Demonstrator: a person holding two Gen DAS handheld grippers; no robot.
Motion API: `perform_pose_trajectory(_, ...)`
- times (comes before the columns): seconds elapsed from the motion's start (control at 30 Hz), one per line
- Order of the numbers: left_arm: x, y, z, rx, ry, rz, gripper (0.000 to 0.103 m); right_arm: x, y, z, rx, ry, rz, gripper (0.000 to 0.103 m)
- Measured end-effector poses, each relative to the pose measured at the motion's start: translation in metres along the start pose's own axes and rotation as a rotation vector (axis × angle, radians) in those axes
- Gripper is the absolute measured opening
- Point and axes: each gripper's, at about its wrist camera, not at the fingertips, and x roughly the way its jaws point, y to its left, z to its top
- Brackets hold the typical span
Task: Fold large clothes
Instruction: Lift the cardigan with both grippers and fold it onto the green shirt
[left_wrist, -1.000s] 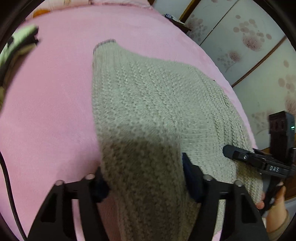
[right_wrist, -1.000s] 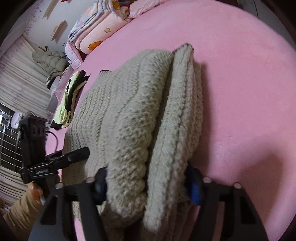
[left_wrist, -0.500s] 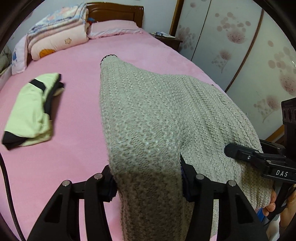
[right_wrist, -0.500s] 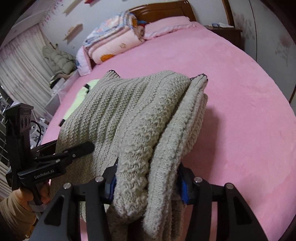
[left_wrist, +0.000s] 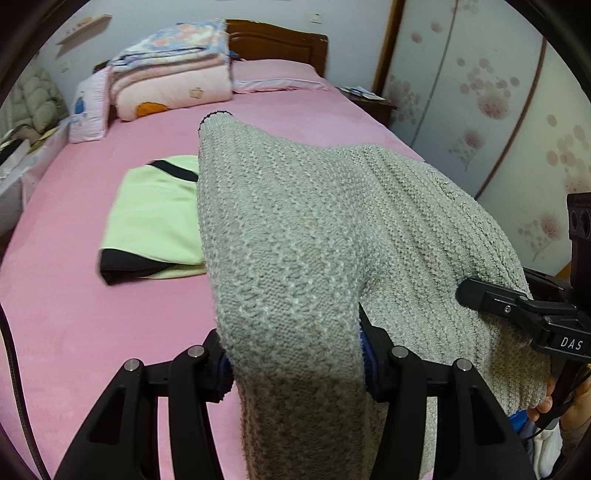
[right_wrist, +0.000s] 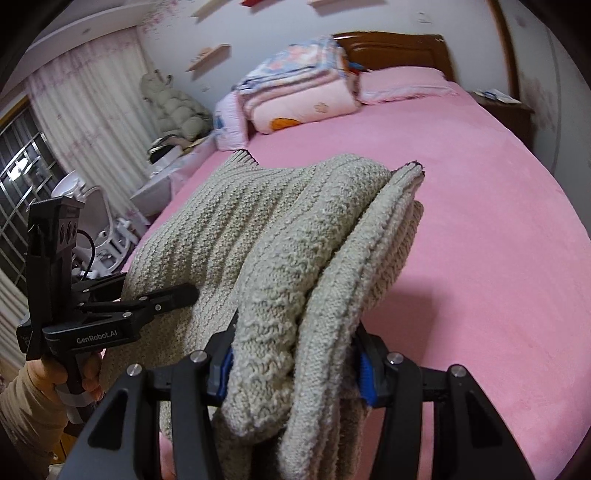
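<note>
- My left gripper (left_wrist: 295, 363) is clamped on a thick bunch of the grey knit sweater (left_wrist: 314, 229); the blue pads press into the fabric from both sides, and the knit fills the whole gap between them.
- My right gripper (right_wrist: 295, 363) is likewise pinched on the sweater, here on several stacked layers of knit that bulge up over the jaws.
- Judgement: the two grips sit on one end of the garment, side by side, so that the folded bundle hangs between them as one piece and does not fall open while carried.
- From each gripper the sweater runs forward and away, its far ribbed edge (left_wrist: 216, 116) ahead of the jaws and the rest sagging downward. Whether that far end rests on the bed I cannot tell.
- In the right wrist view the left gripper appears on the left side, a hand (right_wrist: 79, 376) round its handle, its fingers (right_wrist: 173, 293) lying against the knit.
- Beneath the sweater is the pink bed (right_wrist: 480, 258), bare on the right side.
- A folded light-green garment (left_wrist: 155, 218) lies on the bed to the left, partly hidden behind the sweater. Judgement: it is finished work, and the sweater probably goes down near it.
- Folded quilts (left_wrist: 173, 77) sit by the headboard, well apart.
</note>
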Motion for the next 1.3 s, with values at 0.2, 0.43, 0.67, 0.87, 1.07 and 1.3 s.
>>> perform_pose_trajectory(0.2,-0.026,0.053,-0.001,-0.007,-0.018,0.060,0.052,0.029,0.053,0.019,-0.040,0.008,0.047,0.051)
perform_pose_trajectory(0.43,-0.032,0.100,0.004,-0.020,-0.021,0.096,0.053,0.060,0.096,0.040,-0.068,0.021,0.063,0.051)
perform_pose_trajectory(0.67,-0.024,0.139,0.045,0.016,-0.048,0.153,0.053,0.100,0.120,0.077,-0.064,0.008,0.070,0.051)
perform_pose_trajectory(0.87,-0.018,0.183,0.108,0.027,-0.095,0.172,0.053,0.131,0.138,0.138,-0.057,-0.045,0.071,0.051)
perform_pose_trajectory(1.07,0.021,0.238,0.167,0.032,-0.152,0.192,0.054,0.182,0.147,0.200,-0.058,-0.115,0.058,0.051)
perform_pose_trajectory(1.3,0.140,0.292,0.176,-0.022,-0.100,0.171,0.055,0.278,0.117,0.213,-0.020,-0.114,0.020,0.051)
